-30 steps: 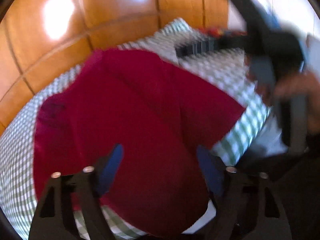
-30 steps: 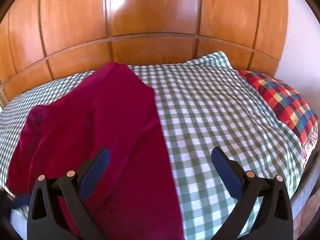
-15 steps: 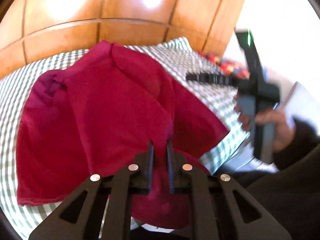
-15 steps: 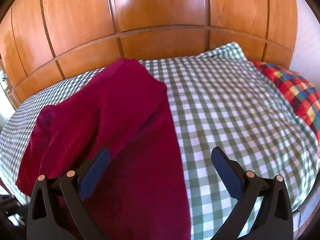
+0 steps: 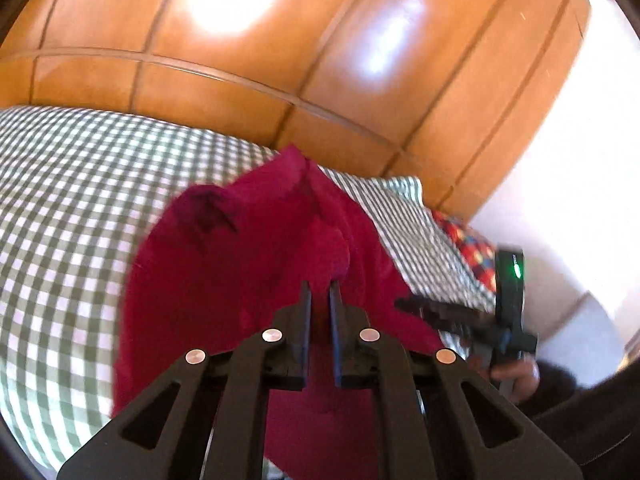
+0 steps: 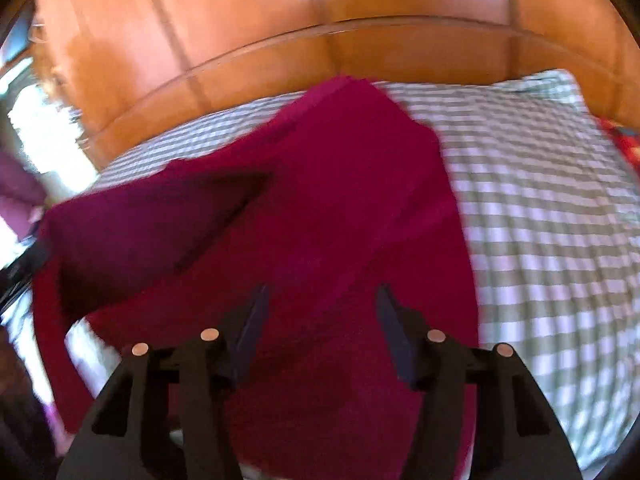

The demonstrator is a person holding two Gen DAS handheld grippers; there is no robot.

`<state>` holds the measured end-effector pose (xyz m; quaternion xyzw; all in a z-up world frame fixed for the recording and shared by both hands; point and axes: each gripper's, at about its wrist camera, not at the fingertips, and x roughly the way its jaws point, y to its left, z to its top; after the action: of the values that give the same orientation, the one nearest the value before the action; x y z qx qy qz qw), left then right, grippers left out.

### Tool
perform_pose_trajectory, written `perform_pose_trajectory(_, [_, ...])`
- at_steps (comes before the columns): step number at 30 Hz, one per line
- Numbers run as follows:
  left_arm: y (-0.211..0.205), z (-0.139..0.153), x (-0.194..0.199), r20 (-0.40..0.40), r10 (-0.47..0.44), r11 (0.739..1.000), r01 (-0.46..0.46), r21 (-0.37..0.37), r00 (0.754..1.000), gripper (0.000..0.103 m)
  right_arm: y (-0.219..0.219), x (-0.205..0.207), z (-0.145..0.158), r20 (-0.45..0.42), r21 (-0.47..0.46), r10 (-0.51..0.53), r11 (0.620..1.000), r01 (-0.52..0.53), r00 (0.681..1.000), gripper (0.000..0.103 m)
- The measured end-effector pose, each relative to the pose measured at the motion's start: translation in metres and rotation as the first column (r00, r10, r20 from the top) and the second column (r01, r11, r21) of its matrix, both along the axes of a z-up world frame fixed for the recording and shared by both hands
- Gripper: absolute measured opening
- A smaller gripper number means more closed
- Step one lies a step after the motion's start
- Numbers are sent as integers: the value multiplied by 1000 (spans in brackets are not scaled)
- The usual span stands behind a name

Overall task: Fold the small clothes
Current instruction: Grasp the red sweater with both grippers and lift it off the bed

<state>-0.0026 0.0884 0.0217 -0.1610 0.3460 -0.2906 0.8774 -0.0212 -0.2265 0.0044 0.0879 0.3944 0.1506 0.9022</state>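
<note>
The red garment (image 5: 248,264) lay bunched on the checked bed (image 5: 68,200), running toward twelve o'clock. It looked soft and light, sure to sag, so best taken by hems or corners. The left gripper (image 5: 319,292) was pinched almost closed on a fold at its near edge. The right gripper (image 6: 320,300) hung half open over the cloth, gripping nothing. Only the left view showed the person's hand (image 5: 516,376); only the right showed the lifted fold's shadowed underside.

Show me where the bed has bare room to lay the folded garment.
Bare checked sheet lies right of the red garment, up to the headboard; more on its left. The near edge is crowded: left hand-held gripper pinches cloth, right hand-held gripper open above it.
</note>
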Motion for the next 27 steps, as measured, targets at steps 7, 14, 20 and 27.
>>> perform_pose_trajectory(7, [31, 27, 36, 21, 116, 993, -116, 0, 993, 6, 70, 10, -4, -5, -78, 199, 977, -198, 980, 81])
perform_pose_trajectory(14, [78, 68, 100, 61, 349, 929, -353, 108, 935, 6, 115, 23, -40, -41, -273, 281, 920, -281, 959, 20])
perform_pose_trajectory(20, [153, 93, 178, 65, 641, 739, -638, 216, 765, 6, 91, 17, -10, -14, -175, 314, 934, -311, 949, 1])
perform_pose_trajectory(27, [206, 43, 253, -66, 780, 597, -709, 375, 622, 7, -65, 32, 69, 87, -90, -70, 993, 78, 994, 0])
